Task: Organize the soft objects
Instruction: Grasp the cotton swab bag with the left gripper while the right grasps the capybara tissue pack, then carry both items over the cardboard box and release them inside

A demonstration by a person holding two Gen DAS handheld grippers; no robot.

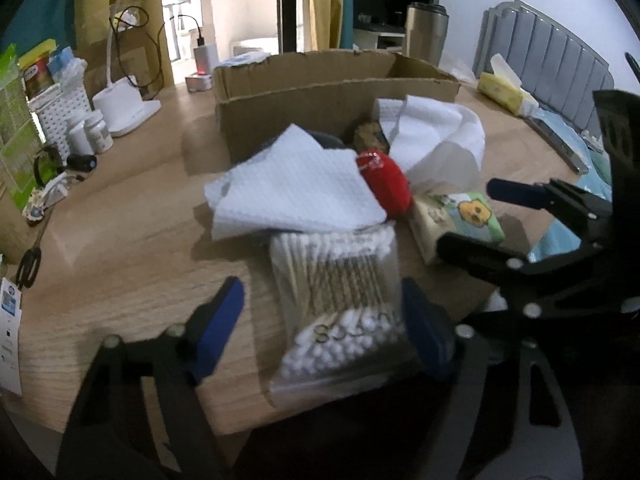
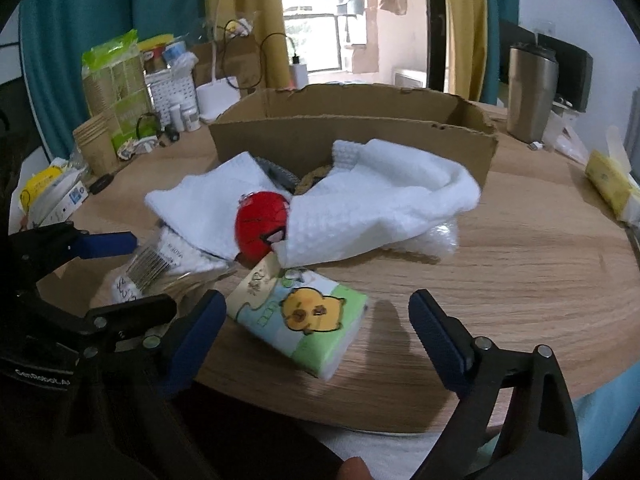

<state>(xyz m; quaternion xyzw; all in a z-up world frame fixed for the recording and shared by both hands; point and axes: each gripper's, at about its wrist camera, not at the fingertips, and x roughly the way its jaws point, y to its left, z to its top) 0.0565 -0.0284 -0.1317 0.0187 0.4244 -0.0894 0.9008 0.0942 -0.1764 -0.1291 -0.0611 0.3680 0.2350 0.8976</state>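
Observation:
A pile of soft things lies before a cardboard box [image 1: 320, 96] [image 2: 352, 136]. A clear bag of cotton swabs [image 1: 340, 304] [image 2: 160, 268] lies between the open fingers of my left gripper [image 1: 324, 328], which also shows at the left of the right wrist view [image 2: 132, 272]. A tissue pack with a yellow cartoon animal [image 2: 304, 320] [image 1: 456, 220] lies between the open fingers of my right gripper [image 2: 316, 332] [image 1: 468, 220]. Behind are white cloths [image 1: 296, 192] [image 2: 380, 208], a red spider-face plush [image 2: 262, 226] [image 1: 386, 184] and a brown item [image 1: 370, 136].
Round wooden table [image 2: 520, 272]. At the left stand a white basket [image 1: 60, 116], pill bottles [image 1: 90, 132], a lamp base [image 1: 124, 108], scissors [image 1: 30, 264] and paper cups [image 2: 94, 144]. A steel tumbler [image 2: 530, 92] and a yellow tissue pack [image 2: 608, 184] stand at the right.

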